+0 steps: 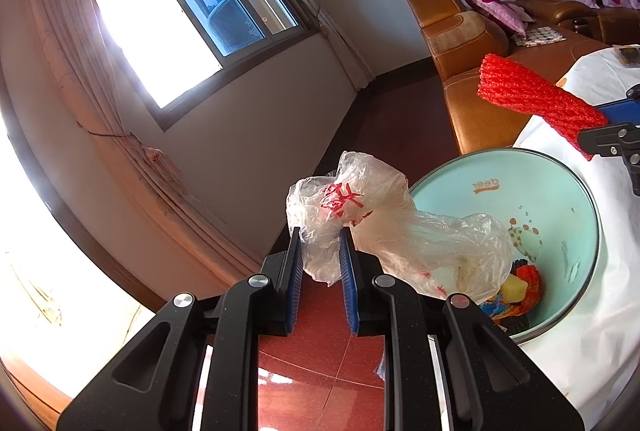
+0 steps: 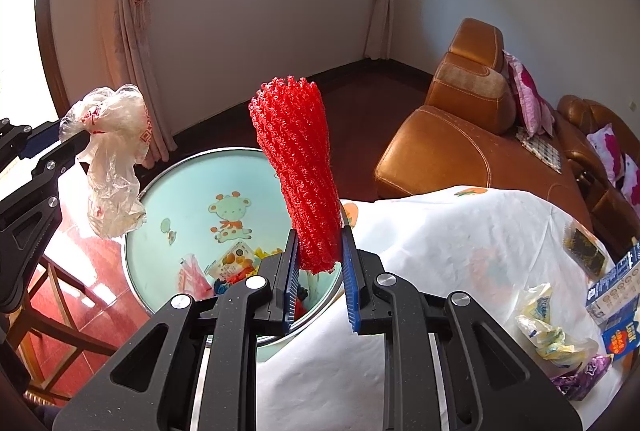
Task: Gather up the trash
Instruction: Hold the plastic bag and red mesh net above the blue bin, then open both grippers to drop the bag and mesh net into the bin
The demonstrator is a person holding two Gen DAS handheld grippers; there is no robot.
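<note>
Above bin (image 2: 160,199): bag (image 1: 360,215), net (image 2: 296,167).

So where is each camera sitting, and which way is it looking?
Left wrist view: sits on the left gripper, looking forward along its fingers at the plastic bag it pinches, the window beyond, the bin to the right.
Right wrist view: sits on the right gripper, looking forward at the red foam net it pinches, above the bin and the white tablecloth.
Shared: both show the bin, bag, net, brown sofa, and each other's gripper.
</note>
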